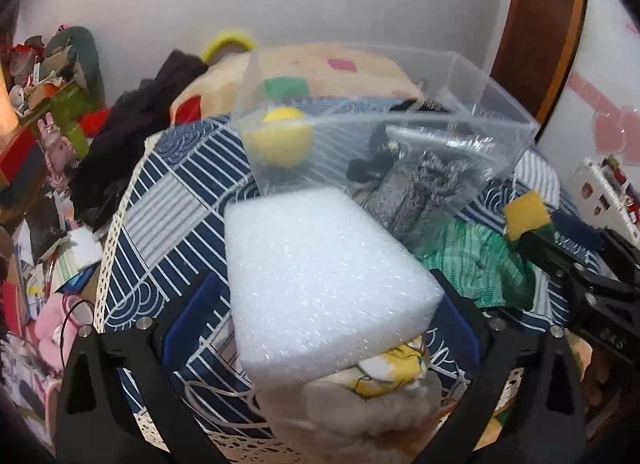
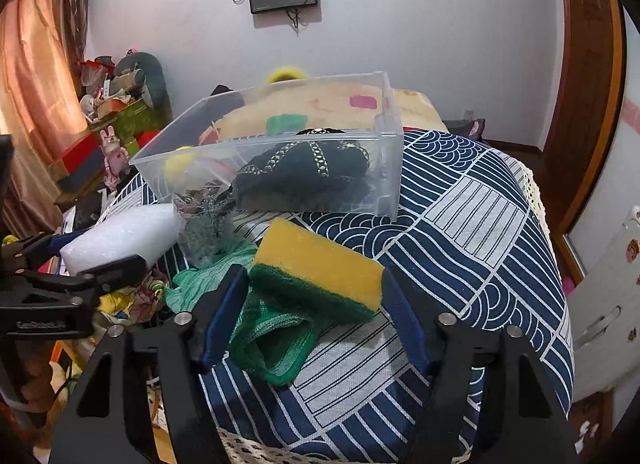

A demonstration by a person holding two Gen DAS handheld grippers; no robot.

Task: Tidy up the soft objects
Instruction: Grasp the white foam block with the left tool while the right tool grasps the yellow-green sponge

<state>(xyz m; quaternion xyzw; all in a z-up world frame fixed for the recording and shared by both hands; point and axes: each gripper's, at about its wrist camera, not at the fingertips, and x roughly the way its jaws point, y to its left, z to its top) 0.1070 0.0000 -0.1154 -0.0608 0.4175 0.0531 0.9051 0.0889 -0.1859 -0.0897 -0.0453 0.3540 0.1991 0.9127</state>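
While each hand-held gripper (image 1: 332,328) (image 2: 312,304) clamps its sponge (image 1: 320,280) (image 2: 320,268), the bin's rim (image 2: 260,139) lies just ahead.

A surface draped in a navy-and-white patterned cloth (image 2: 460,223) is seen bearing a clear plastic bin (image 2: 394,167) toward its far side, with a green mesh fabric (image 2: 276,340) and a clear plastic bag (image 1: 432,179) laid nearer.

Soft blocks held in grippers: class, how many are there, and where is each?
2. The white foam block sits clamped in the left gripper; the yellow-and-green sponge is clamped in the right gripper, in front of the clear bin. Others may be hidden.
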